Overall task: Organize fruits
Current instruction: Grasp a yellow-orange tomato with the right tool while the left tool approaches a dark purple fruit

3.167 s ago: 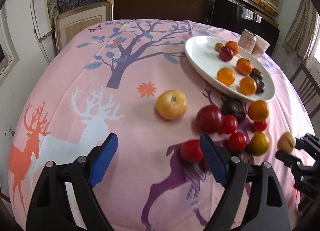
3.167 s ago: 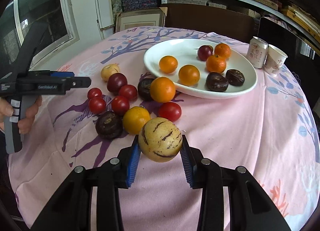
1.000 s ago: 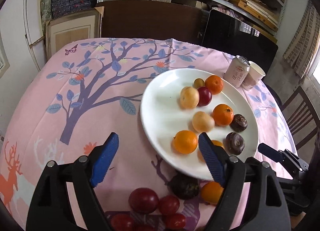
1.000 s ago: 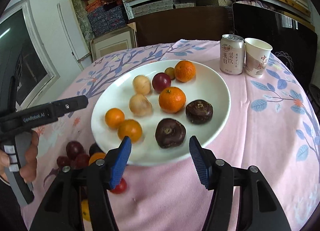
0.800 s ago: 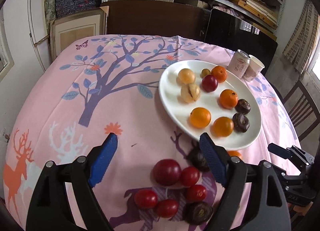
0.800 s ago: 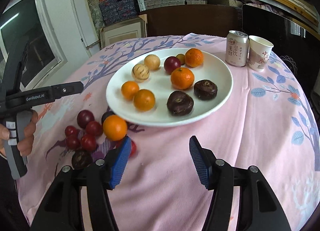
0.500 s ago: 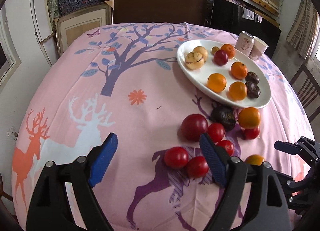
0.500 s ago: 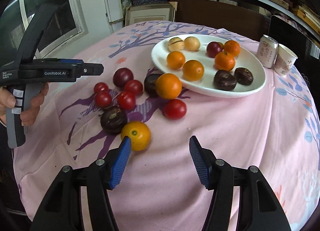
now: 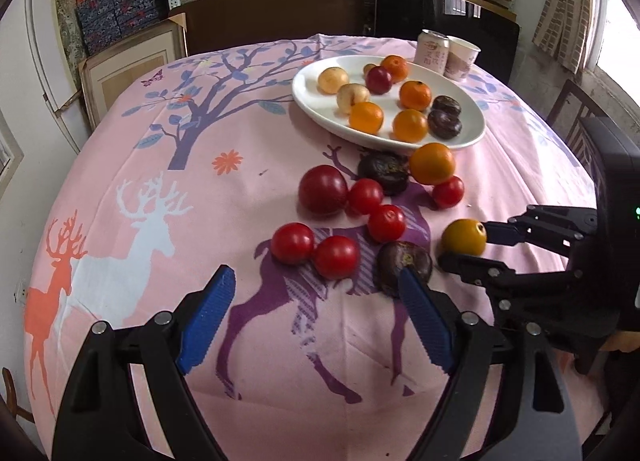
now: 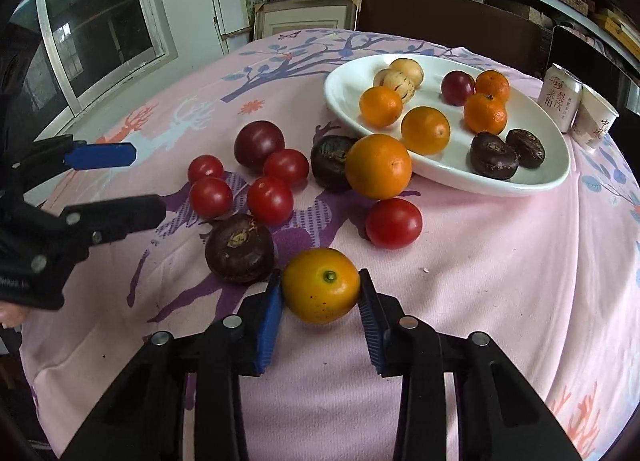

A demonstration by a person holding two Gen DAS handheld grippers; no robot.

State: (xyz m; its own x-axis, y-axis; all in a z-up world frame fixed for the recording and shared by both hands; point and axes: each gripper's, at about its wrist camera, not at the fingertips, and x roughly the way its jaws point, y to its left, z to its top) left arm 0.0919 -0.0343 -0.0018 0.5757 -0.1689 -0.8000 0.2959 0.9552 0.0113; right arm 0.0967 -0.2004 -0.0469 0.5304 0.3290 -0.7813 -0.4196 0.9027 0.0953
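The right gripper [image 10: 321,293] is closing on a yellow-orange citrus fruit [image 10: 321,285] that sits on the pink tablecloth [image 10: 480,281], and both blue pads already touch its sides; in the left wrist view the same fruit [image 9: 464,237] shows between the two black fingertips, resting on the cloth. Just beside it, to the left in the right wrist view, lies a dark purple mangosteen-like fruit [image 10: 239,248], nearly touching the left pad. The left gripper [image 9: 316,325] hovers over the cloth with its jaws spread wide and nothing between them — its right pad stands in front of that same dark fruit [image 9: 405,268], but whether they touch cannot be told. Farther up the cloth lies a loose cluster: five red tomatoes [image 10: 270,200], a dark red plum [image 10: 259,144], a second dark fruit [image 10: 332,160], a large orange [image 10: 378,166] against the plate rim, and one tomato [image 10: 394,223] apart to the right. The white oval plate [image 10: 532,181] holds four tangerines, two pale striped fruits with a smaller one behind, a plum, and two dark fruits. Beyond the plate stand a drink can [image 10: 559,97] and a paper cup [image 10: 594,123], side by side.
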